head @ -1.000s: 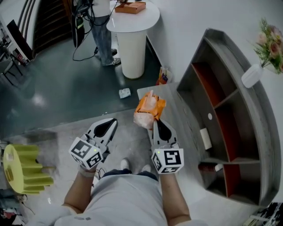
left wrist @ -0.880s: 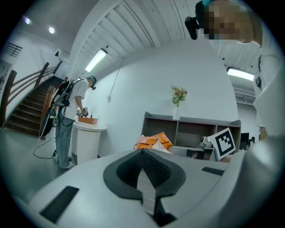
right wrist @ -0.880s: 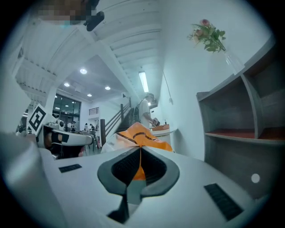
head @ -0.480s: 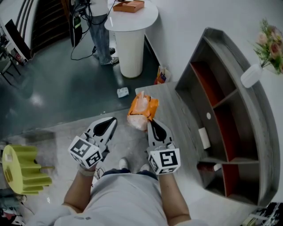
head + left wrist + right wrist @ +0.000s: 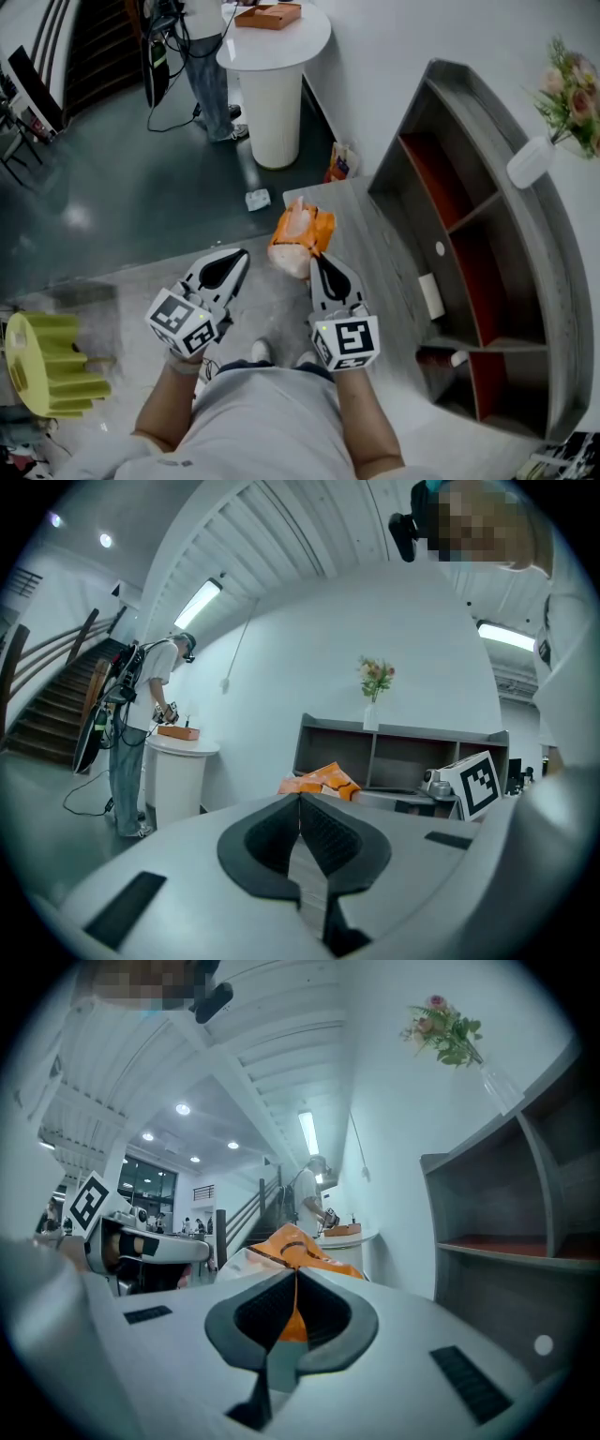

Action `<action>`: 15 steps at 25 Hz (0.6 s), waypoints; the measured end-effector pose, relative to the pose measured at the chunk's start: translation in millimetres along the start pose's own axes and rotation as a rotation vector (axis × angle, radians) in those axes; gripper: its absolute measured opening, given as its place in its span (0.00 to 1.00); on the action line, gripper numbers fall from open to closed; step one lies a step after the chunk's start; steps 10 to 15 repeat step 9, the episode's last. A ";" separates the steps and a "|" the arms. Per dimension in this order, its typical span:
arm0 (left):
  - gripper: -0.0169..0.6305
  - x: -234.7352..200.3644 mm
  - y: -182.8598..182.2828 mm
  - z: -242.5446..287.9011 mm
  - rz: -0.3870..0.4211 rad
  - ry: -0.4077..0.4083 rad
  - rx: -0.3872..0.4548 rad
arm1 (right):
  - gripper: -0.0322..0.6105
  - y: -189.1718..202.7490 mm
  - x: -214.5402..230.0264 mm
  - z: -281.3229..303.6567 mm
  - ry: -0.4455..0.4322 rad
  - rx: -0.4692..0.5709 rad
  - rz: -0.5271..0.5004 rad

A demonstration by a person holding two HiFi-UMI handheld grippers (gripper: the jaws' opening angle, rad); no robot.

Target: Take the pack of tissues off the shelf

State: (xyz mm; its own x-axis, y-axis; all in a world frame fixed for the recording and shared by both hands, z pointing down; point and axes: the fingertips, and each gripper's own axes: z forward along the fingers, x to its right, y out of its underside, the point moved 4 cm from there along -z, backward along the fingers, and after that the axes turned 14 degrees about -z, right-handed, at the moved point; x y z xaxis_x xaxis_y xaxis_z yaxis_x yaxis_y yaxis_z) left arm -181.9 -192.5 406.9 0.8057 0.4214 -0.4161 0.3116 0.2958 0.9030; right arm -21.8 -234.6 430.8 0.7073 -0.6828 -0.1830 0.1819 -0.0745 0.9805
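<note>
Tissue pack [image 5: 300, 234] near end hidden behind right gripper [image 5: 315, 257].

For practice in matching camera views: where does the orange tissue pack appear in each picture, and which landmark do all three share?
Head view: tissue pack at the centre, at the tip of the right tongs.
Left gripper view: centre, just above the closed left tongs, in front of the grey shelf.
Right gripper view: centre, pinched in the right tongs.
Shared landmark: the grey shelf.

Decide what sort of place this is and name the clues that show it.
Probably an office or showroom lobby: a staircase rises at one side, a round white pedestal table stands on a glossy floor, and a curved grey shelf carries a vase of flowers.
</note>
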 end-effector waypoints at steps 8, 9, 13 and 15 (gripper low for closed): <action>0.05 2.2 -5.2 10.1 0.013 -0.001 -0.005 | 0.08 0.1 15.4 1.1 0.027 0.008 0.004; 0.05 3.0 -5.8 11.3 0.015 -0.001 -0.006 | 0.08 -0.2 17.2 0.9 0.029 0.009 0.003; 0.05 3.0 -5.8 11.3 0.015 -0.001 -0.006 | 0.08 -0.2 17.2 0.9 0.029 0.009 0.003; 0.05 3.0 -5.8 11.3 0.015 -0.001 -0.006 | 0.08 -0.2 17.2 0.9 0.029 0.009 0.003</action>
